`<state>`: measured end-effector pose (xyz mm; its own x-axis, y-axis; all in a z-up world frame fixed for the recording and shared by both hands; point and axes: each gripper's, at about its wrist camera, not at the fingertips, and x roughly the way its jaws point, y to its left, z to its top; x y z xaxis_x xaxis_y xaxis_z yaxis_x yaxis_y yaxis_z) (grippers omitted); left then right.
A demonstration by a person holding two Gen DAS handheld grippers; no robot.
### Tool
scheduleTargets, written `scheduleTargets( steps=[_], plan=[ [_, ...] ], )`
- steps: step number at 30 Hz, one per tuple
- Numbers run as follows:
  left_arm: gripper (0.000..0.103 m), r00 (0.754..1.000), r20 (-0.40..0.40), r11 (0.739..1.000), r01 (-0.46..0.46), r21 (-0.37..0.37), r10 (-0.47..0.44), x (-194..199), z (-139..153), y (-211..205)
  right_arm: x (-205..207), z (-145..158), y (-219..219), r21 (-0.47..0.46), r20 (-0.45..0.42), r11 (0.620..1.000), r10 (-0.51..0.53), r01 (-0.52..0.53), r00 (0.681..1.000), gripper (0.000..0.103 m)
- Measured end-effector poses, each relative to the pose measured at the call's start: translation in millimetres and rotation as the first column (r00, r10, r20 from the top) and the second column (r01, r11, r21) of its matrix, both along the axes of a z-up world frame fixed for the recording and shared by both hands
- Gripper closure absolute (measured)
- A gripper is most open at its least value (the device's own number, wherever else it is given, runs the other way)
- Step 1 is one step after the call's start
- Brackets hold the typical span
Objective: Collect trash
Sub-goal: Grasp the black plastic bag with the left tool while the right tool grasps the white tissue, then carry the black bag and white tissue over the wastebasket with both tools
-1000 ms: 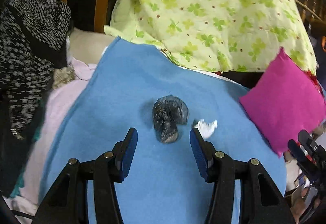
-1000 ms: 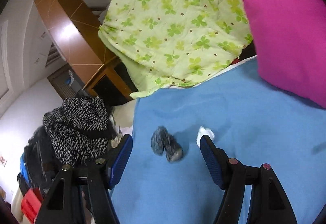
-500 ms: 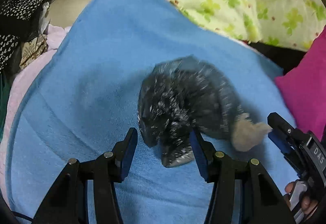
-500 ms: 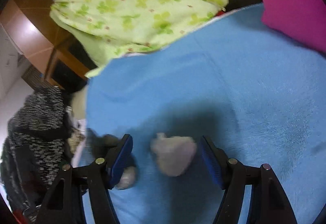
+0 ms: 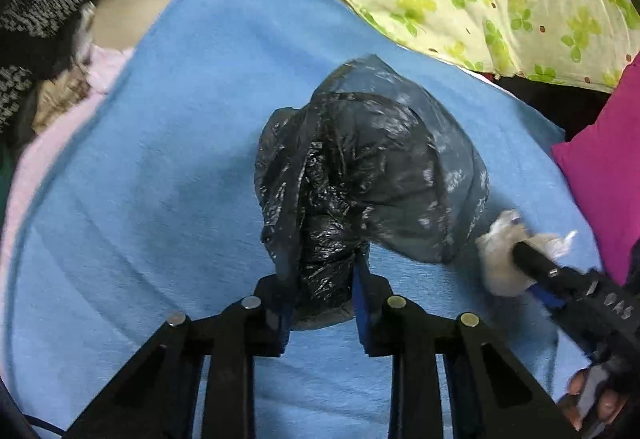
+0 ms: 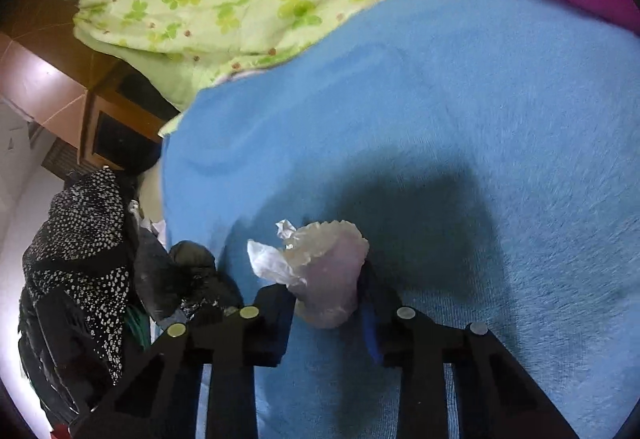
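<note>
Left gripper (image 5: 322, 303) clamped on black bag (image 5: 368, 175); right gripper (image 6: 326, 313) pinching tissue wad (image 6: 324, 271) at bag's four o'clock; bagging left.

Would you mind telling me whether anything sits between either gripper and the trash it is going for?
Nothing visible does: the left gripper has closed on the black plastic bag, the right gripper on the white crumpled tissue.
</note>
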<state>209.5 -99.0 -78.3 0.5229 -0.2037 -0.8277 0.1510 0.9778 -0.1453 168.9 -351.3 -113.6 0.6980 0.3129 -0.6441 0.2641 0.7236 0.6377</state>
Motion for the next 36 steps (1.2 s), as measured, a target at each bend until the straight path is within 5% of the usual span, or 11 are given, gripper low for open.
scheduleTargets(
  steps=[4,12,17,25,32,36],
  plan=[
    [0.078,1.0,-0.015,0.999,-0.027,-0.044,0.026,-13,13,11,-14,20,4,-0.031,0.059,1.0,0.001,0.001,0.998,0.072],
    [0.078,0.994,0.107,0.996,-0.027,-0.09,0.037,-75,66,29,-73,79,20,-0.05,0.193,0.997,-0.04,0.05,0.98,0.073],
    [0.078,0.978,0.208,0.998,0.045,-0.035,-0.037,-151,85,38,-152,119,32,-0.108,0.256,0.993,-0.027,0.056,0.966,0.073],
    [0.078,0.956,0.265,0.984,0.152,-0.09,-0.124,-269,119,43,-280,159,36,-0.166,0.302,0.985,0.003,0.049,0.953,0.073],
    [0.078,0.938,0.27,0.949,0.267,-0.169,-0.216,-327,149,20,-385,183,27,-0.184,0.359,0.968,-0.095,0.17,0.929,0.073],
    [0.078,0.914,0.298,0.932,0.331,-0.15,-0.277,-352,162,1,-436,190,10,-0.176,0.374,0.951,-0.176,0.256,0.911,0.073]
  ],
)
